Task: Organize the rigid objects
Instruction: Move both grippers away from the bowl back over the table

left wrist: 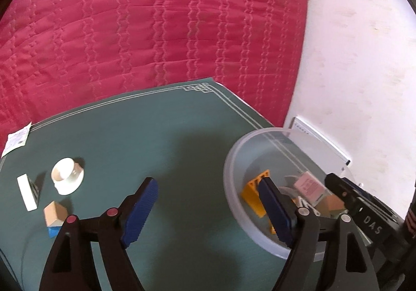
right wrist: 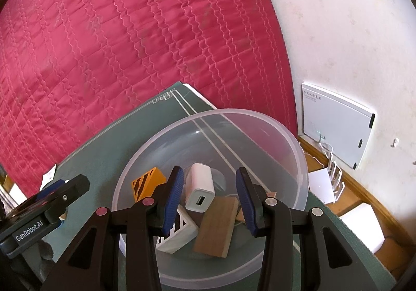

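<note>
- My left tongs hang wide open over the green table, gripping nothing
- My right tongs are also spread open and empty, poised above the clear bowl
- Already in the bowl: a white charger, a wooden block, an orange striped block and a white patterned block, all heaped against one another
- Still out on the table, well to the left in the left view: a white cup, a flat white bar and a tan block sitting on something blue
- I judge the sorting about half done; the left-side pieces remain to be fetched
- Risk: the cup lies tipped and round, so my tongs could squeeze it out sideways and send it rolling toward the table edge
- Risk: the tan block rests on the blue piece; a pinch set too low may catch both, or knock the top one off
- Risk: the bowl sits near the table's corner and looks light; a nudge from either tongs could slide it off toward the floor
- Risk: both tongs crowd the bowl, so a careless swing could make them collide
- The flat bar lies low, and the pads may slip over it
</note>
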{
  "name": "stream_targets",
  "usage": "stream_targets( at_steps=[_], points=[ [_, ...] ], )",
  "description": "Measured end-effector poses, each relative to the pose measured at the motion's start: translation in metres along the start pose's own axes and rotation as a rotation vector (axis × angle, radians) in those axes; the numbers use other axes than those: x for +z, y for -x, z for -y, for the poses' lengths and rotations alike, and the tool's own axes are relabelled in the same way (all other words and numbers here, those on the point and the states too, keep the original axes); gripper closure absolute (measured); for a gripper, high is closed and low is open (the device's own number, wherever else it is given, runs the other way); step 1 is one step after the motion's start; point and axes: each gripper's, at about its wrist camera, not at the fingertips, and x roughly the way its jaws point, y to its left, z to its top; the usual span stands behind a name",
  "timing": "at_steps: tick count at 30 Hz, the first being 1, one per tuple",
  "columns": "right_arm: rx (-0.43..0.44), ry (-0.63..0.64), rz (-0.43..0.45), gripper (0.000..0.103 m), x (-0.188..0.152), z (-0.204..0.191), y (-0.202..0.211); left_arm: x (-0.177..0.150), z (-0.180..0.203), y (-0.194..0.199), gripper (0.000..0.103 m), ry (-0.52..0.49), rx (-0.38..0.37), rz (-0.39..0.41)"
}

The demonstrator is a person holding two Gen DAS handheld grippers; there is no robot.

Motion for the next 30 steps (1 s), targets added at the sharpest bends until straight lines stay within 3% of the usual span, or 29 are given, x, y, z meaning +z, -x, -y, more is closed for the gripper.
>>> stream_targets(
  at_steps=[30],
  points=[
    [-0.025, 0.072, -0.008, 0.060, -0.008, -0.014, -0.001, -0.018, -0.050, 0.018, 0.016, 0.050, 0.163, 0.005]
  ],
)
